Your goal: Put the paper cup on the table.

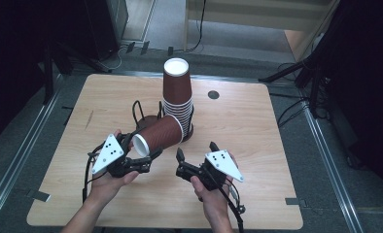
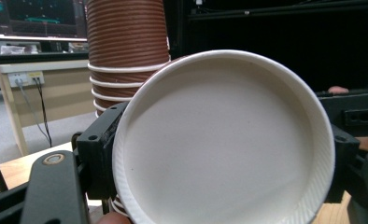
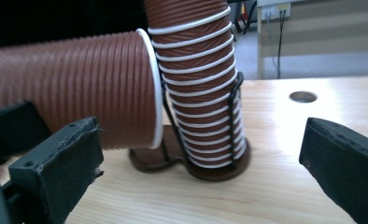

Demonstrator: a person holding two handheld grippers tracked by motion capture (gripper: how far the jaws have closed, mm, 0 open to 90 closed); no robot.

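A tall stack of brown ribbed paper cups [image 1: 178, 99] [image 2: 126, 42] [image 3: 196, 93] stands upside down in a black wire holder [image 1: 141, 114] [image 3: 234, 100] at the table's middle. One more brown cup [image 1: 160, 136] [image 2: 219, 140] [image 3: 79, 93] lies level above the table, its white-rimmed mouth close to the stack and its white base toward my left gripper [image 1: 142, 148] [image 2: 222, 149]. That gripper is shut on the cup near its base. To the right of it, my right gripper [image 1: 195, 151] [image 3: 201, 140] is open with nothing between its jaws, facing the stack's foot.
The light wooden table [image 1: 248, 131] has a round hole [image 1: 213, 94] [image 3: 303, 96] behind and to the right of the stack. Dark stands and cables surround the table. A monitor [image 2: 32, 18] on a desk is in the left gripper view.
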